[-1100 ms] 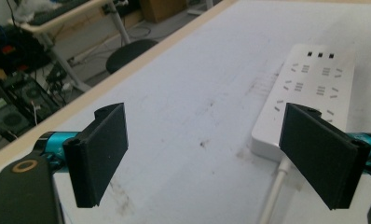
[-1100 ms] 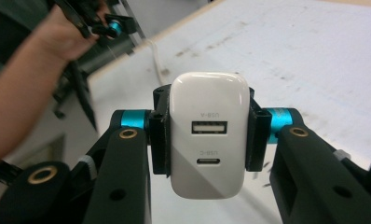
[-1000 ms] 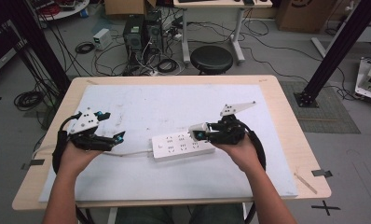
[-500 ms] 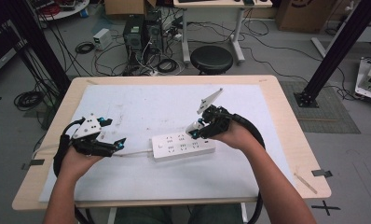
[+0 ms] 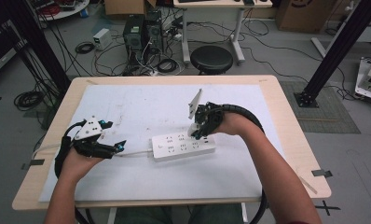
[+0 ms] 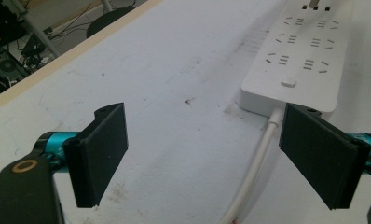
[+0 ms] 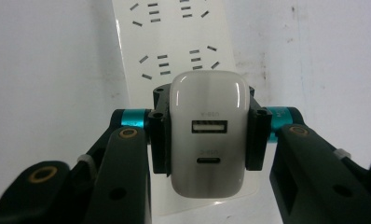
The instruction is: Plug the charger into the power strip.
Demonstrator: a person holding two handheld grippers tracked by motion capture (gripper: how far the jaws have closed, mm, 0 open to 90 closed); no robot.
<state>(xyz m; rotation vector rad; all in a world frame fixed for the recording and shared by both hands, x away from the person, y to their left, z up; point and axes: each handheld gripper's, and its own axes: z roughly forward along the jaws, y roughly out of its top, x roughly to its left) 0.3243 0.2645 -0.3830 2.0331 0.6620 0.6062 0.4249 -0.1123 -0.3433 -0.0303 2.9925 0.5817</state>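
Right tool clamping white charger above power strip, USB ports visible

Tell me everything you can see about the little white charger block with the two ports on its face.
The white charger block is a smooth, glossy, plastic-looking brick with rounded corners. Its face carries a rectangular USB port above a smaller oval port, each with faint lettering too blurred to read. The right gripper clamps it, one black jaw on each side. It hangs over the near end of the white power strip on the white table cover. Its prongs are hidden, so contact with the strip cannot be told.
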